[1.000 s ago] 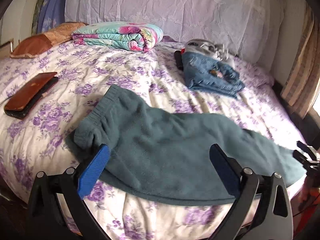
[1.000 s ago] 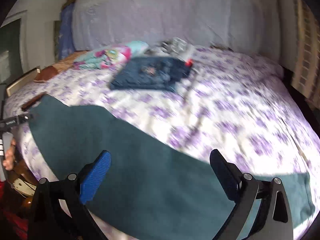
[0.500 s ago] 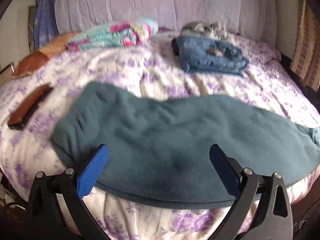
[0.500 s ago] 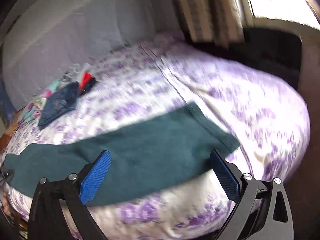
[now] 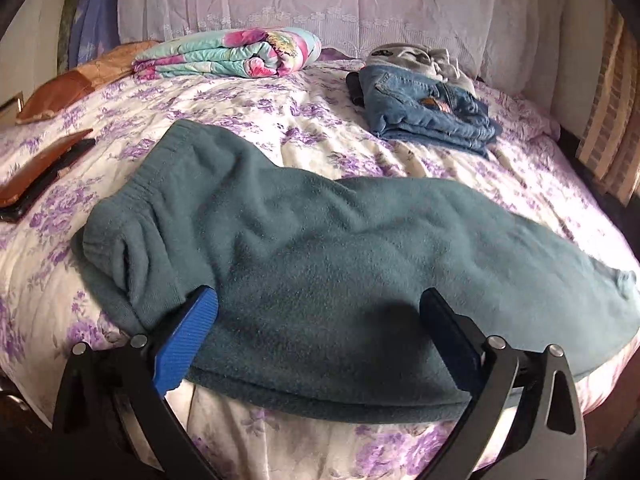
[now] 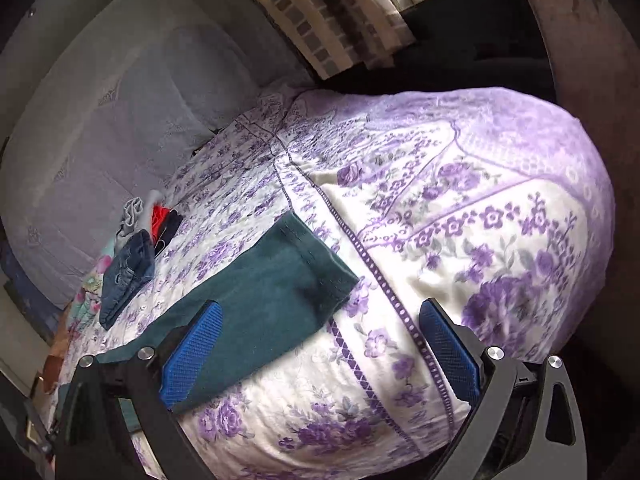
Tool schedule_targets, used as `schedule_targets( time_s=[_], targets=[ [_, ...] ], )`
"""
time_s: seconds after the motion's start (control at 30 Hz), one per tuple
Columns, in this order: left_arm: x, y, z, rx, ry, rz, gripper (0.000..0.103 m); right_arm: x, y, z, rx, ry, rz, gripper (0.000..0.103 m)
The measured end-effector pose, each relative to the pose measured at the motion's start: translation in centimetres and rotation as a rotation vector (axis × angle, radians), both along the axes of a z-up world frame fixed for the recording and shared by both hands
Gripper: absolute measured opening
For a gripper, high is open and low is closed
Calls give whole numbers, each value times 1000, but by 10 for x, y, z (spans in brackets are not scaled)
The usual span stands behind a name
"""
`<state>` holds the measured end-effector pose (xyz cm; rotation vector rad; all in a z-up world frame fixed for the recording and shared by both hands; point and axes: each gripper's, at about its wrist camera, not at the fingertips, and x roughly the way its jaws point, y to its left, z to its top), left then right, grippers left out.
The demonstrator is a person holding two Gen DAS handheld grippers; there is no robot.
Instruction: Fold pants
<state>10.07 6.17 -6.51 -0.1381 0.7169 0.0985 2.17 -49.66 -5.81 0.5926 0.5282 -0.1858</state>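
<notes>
Teal fleece pants (image 5: 320, 256) lie lengthwise along the near edge of the bed, legs stacked, waistband at the left, hems at the right. My left gripper (image 5: 320, 320) is open, just above the pants' near edge by the waist end, holding nothing. In the right wrist view the leg hems (image 6: 296, 268) show stitched edges. My right gripper (image 6: 320, 332) is open and empty, its left pad (image 6: 192, 352) over the leg near the hem, the right pad over bare bedspread.
The bed has a purple floral spread (image 5: 224, 120). Folded jeans (image 5: 424, 112) and grey clothes (image 5: 416, 58) lie at the back right, a folded floral blanket (image 5: 228, 58) at the back, a brown case (image 5: 40, 168) at the left. Curtains (image 6: 328, 20) hang beyond the bed's right side.
My right gripper has swung right from the middle of the pants to the leg hems and tilted. My left gripper has shifted slightly nearer the waist end. The pants have not moved.
</notes>
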Motion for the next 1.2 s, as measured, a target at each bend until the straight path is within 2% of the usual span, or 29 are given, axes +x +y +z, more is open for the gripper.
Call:
schedule_targets(
  time_s=[0.03, 0.1, 0.17, 0.47, 0.5, 0.57, 0.6, 0.63, 0.77, 0.83, 0.87, 0.93, 1.03, 1.2],
  targets=[
    [-1, -6, -2, 40, -5, 2, 98, 3, 5, 0, -38, 1, -5, 100],
    [-3, -5, -4, 39, -24, 12, 98, 8, 14, 0, -67, -16, 23, 100],
    [-4, -3, -3, 21, -34, 14, 98, 11, 17, -2, -37, -40, 20, 100],
    [-7, -1, -4, 37, -47, 12, 98, 29, 22, 0, 40, -94, 78, 99],
    [-7, -1, -4, 37, -47, 12, 98, 30, 20, -2, 36, -96, 78, 95],
    [-7, -2, -4, 38, -49, 9, 98, 27, 15, -7, 18, -100, 61, 78],
    [-7, -2, -5, 40, -51, 8, 98, 24, 12, -9, 13, -94, 45, 63],
    [-8, -3, -5, 42, -53, 8, 98, 22, 8, -10, 20, -93, 40, 54],
    [-9, -3, -5, 44, -61, 11, 98, 18, 2, -14, 19, -96, 27, 36],
    [-9, -3, -5, 43, -60, 11, 98, 17, 4, -14, 21, -106, 13, 17],
    [-9, -3, -5, 42, -59, 11, 98, 18, 7, -14, 36, -111, 27, 11],
    [-9, -3, -5, 39, -56, 13, 98, 21, 18, -7, 23, -117, 40, 9],
    [-13, -1, -1, 15, -44, 22, 98, 25, 45, 14, -81, -141, 73, 9],
    [-37, 13, 16, -81, -71, 11, 98, 43, 108, 54, -201, -191, 209, 9]
  ],
)
